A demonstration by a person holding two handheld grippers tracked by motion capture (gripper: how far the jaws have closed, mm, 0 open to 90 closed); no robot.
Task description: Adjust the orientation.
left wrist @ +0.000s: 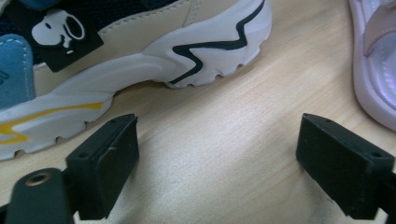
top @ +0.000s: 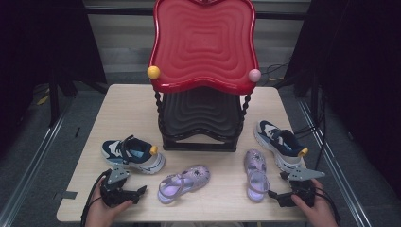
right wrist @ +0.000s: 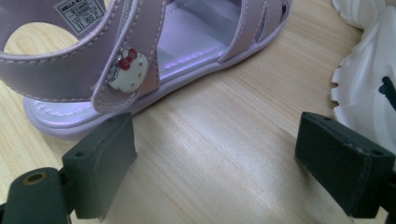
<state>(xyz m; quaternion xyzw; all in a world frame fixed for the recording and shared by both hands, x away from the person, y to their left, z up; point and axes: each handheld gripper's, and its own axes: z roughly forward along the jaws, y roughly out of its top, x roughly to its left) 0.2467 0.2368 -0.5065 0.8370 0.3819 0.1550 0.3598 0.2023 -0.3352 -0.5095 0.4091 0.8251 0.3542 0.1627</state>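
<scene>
A red and black two-tier shoe rack (top: 203, 47) stands at the back middle of the wooden table (top: 127, 104). A navy and white sneaker (top: 132, 153) lies front left and its mate (top: 280, 142) at the right. Between them lie two purple sandals (top: 183, 182) (top: 255, 174). My left gripper (top: 140, 190) rests near the front edge, just below the left sneaker (left wrist: 140, 51), open over bare wood (left wrist: 219, 140). My right gripper (top: 273, 195) sits beside the right sandal (right wrist: 130, 60), open (right wrist: 212, 135), with nothing between its pads.
The left sandal's edge (left wrist: 373, 60) shows at the right of the left gripper view. The right sneaker's white sole (right wrist: 369, 60) lies close to one pad (right wrist: 341, 158) in the right gripper view. Dark curtains and metal rails flank the table.
</scene>
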